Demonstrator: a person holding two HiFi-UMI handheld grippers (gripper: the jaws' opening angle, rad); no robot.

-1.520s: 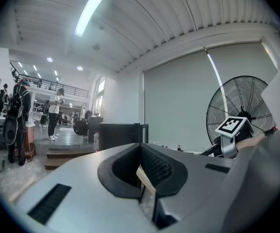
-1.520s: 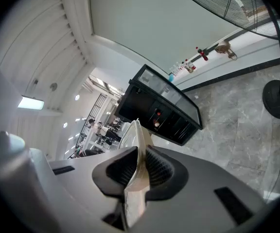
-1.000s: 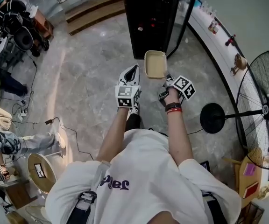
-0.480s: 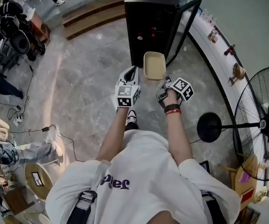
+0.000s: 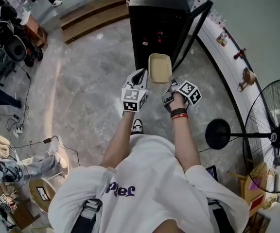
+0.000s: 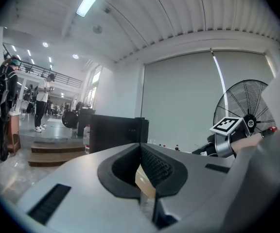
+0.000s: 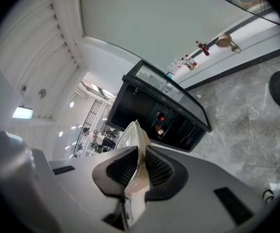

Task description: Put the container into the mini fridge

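A beige, shallow container (image 5: 160, 68) is held out in front of the person, its rim pinched by my right gripper (image 5: 171, 92), which is shut on it. In the right gripper view the container's edge (image 7: 134, 140) rises from between the pads. My left gripper (image 5: 138, 76) hangs just left of the container and apart from it, its pads (image 6: 152, 166) closed together. The black mini fridge (image 5: 158, 25) stands right ahead with its glass door (image 5: 194, 22) swung open to the right. Small red items show on its shelves (image 7: 161, 124).
A standing fan (image 5: 271, 135) with a round black base (image 5: 218, 134) is at the right. A white ledge (image 5: 227, 47) with small items runs along the right wall. Wooden steps (image 5: 91, 13) lie left of the fridge. Bags and cables (image 5: 13, 125) sit far left.
The person has stepped slightly toward the fridge, so it looks a little nearer. Both grippers and the container keep the same hold and spacing.
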